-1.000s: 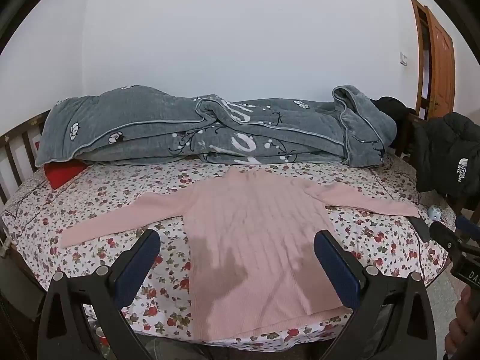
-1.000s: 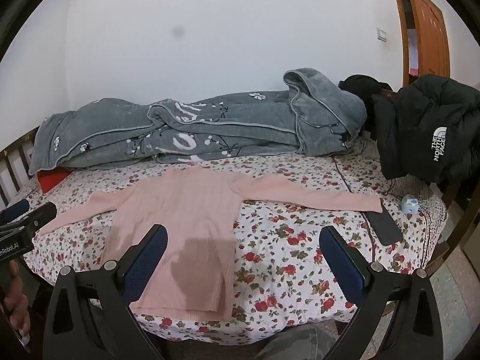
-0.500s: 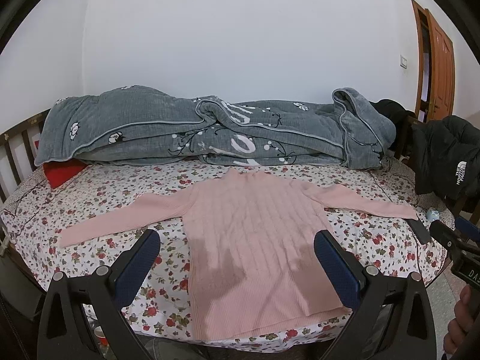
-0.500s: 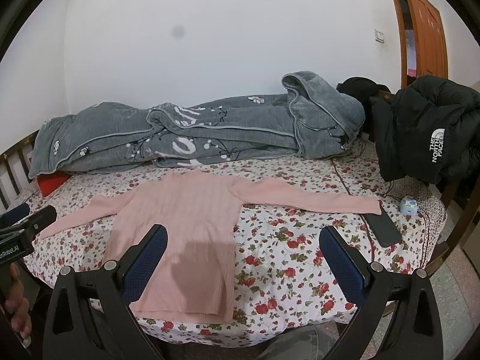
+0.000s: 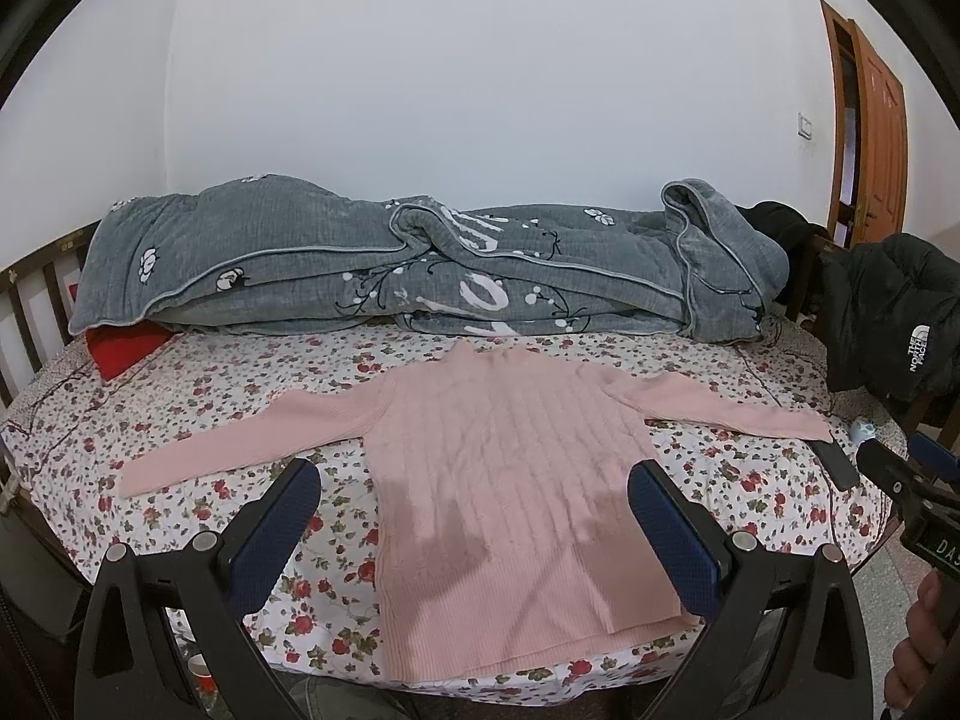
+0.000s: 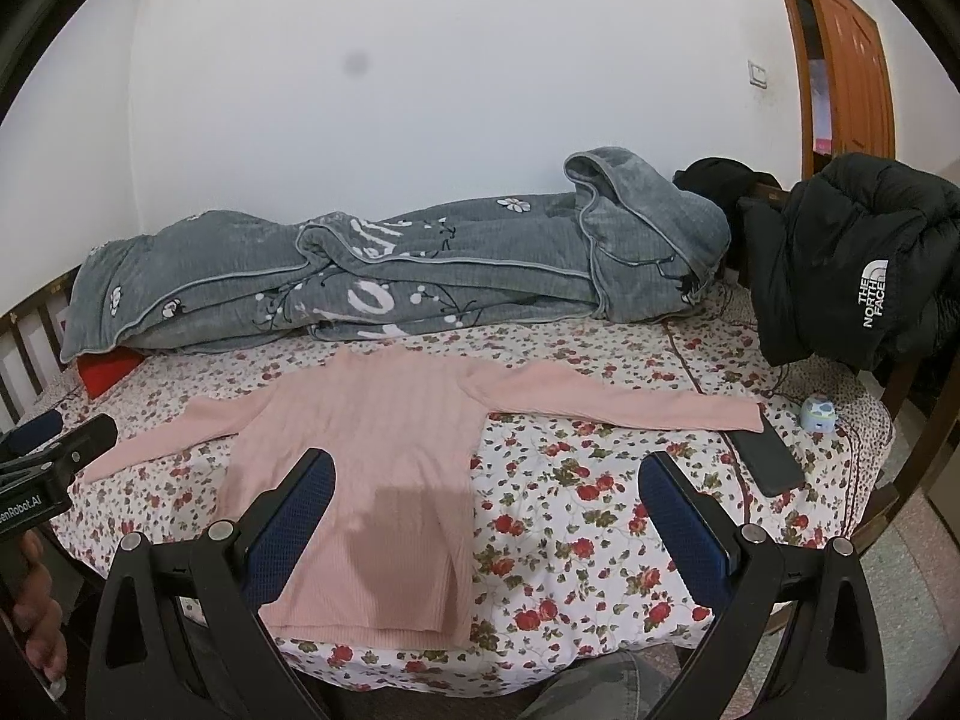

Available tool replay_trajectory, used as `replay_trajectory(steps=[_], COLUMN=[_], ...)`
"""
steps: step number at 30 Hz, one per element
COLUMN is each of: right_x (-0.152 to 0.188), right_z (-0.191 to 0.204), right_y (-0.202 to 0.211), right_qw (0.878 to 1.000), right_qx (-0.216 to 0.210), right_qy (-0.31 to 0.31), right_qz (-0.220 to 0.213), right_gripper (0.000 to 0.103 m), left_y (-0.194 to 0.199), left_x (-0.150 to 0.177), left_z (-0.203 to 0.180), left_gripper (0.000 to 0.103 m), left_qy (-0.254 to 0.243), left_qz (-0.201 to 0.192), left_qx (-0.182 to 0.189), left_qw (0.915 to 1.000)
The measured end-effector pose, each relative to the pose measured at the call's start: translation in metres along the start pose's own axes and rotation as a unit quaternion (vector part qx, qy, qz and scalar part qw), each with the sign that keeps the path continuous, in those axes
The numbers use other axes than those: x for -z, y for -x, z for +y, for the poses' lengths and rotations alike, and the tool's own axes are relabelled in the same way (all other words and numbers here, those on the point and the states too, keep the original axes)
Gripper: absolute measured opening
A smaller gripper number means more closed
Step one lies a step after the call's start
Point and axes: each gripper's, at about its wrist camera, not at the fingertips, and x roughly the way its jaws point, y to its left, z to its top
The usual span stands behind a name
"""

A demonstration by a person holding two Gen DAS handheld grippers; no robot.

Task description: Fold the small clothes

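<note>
At the far left a red cushion pokes out from under the grey quilt, which is bunched along the wall side of the bed. The left hand-held gripper hangs over the bed's near edge with its blue-padded fingers spread wide and nothing between them. Beyond it the pink sweater lies flat on the flowered sheet, neck toward the quilt, hem at the near edge, both sleeves stretched straight out to the sides. The right hand-held gripper is held just beside the left one, equally wide open and empty, above the sweater's right half and the bare sheet. Past the tip of the right sleeve lies a dark phone, touching the cuff, with a small pale blue object near it. A black puffer jacket hangs over the bed's right end, and an orange wooden door stands behind it.
</note>
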Motion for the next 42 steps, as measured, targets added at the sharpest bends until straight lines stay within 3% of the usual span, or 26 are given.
replay_trajectory(steps=[42], right_x=[0.0009], right_z=[0.0029], right_y=[-0.0002], right_qw=[1.000], right_qx=[0.003], right_qy=[0.005], right_qz=[-0.001], right_gripper=[0.100], left_y=[0.0029], left_x=[-0.0019], left_z=[0.0030], left_gripper=[0.103], left_qy=[0.005], left_qz=[-0.008], left_qx=[0.005], left_qw=[0.9999])
